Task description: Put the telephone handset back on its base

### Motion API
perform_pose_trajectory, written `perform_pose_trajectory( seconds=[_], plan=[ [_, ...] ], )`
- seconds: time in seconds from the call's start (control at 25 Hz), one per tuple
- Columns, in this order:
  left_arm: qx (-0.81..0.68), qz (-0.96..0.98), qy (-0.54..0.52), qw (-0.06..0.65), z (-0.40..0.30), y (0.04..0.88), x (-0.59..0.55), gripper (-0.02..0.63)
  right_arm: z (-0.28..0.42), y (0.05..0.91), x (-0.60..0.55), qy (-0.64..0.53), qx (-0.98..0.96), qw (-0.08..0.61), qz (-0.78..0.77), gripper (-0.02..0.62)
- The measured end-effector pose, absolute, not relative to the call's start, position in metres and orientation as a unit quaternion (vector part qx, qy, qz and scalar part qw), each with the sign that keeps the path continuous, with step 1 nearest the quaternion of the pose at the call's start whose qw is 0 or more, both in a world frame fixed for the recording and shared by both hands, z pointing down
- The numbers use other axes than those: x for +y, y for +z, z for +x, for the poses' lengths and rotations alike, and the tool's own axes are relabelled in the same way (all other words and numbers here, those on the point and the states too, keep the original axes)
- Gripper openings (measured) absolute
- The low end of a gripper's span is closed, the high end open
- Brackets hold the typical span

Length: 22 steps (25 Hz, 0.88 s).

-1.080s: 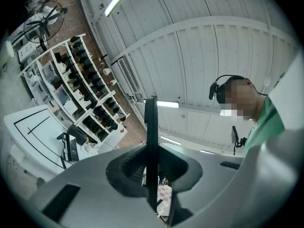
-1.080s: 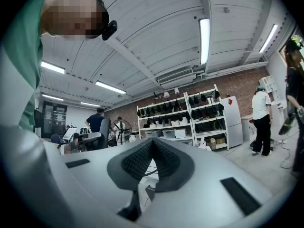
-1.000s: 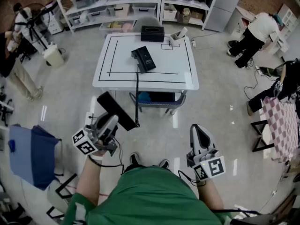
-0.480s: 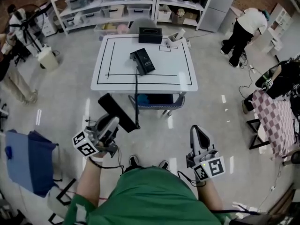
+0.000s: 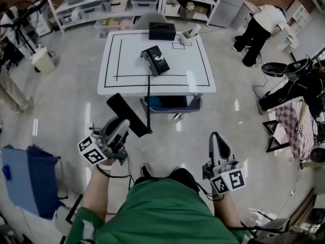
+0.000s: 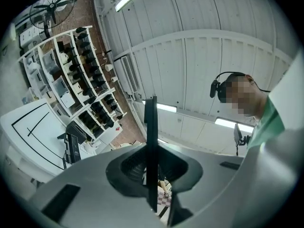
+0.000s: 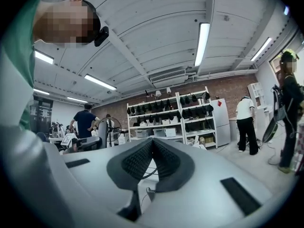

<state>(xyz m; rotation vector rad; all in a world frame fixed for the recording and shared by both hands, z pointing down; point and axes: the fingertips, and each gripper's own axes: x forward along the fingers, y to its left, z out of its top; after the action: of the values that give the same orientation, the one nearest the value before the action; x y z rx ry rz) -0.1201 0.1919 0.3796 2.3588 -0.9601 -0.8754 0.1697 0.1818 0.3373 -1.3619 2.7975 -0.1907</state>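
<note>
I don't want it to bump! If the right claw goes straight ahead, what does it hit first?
Likely nothing near: the right claw seems to aim above the white table, toward the far storage shelves; depth is unclear.

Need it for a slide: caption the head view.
Left tongs grip the handset, table with phone base ahead; right tongs shut, empty.

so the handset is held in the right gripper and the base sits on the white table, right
No: the handset is held in the left gripper, not the right gripper, whose jaws are shut on nothing. The head view shows this. The base does sit on the white table.
</note>
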Motion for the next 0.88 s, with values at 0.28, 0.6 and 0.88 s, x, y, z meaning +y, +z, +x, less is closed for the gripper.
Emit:
perform_pose_trajectory(
  seconds=[0.28,0.6,0.88],
  plan=[
    [-0.348,0.851,-0.319,0.231,-0.131,0.393,0.172,0.081,0.160,0.351,0.165,-0.069,0.892,0.001,-0.447,0.023],
    [-0.368,0.846,-0.312,0.229,-0.134,0.390,0.136,0.081,0.139,0.367,0.102,-0.087,0.909,0.018,-0.407,0.023],
    [-0.403,0.836,-0.301,0.220,-0.131,0.385,0.083,0.081,0.136,0.375,0.024,-0.100,0.923,0.028,-0.370,0.023]
  ],
)
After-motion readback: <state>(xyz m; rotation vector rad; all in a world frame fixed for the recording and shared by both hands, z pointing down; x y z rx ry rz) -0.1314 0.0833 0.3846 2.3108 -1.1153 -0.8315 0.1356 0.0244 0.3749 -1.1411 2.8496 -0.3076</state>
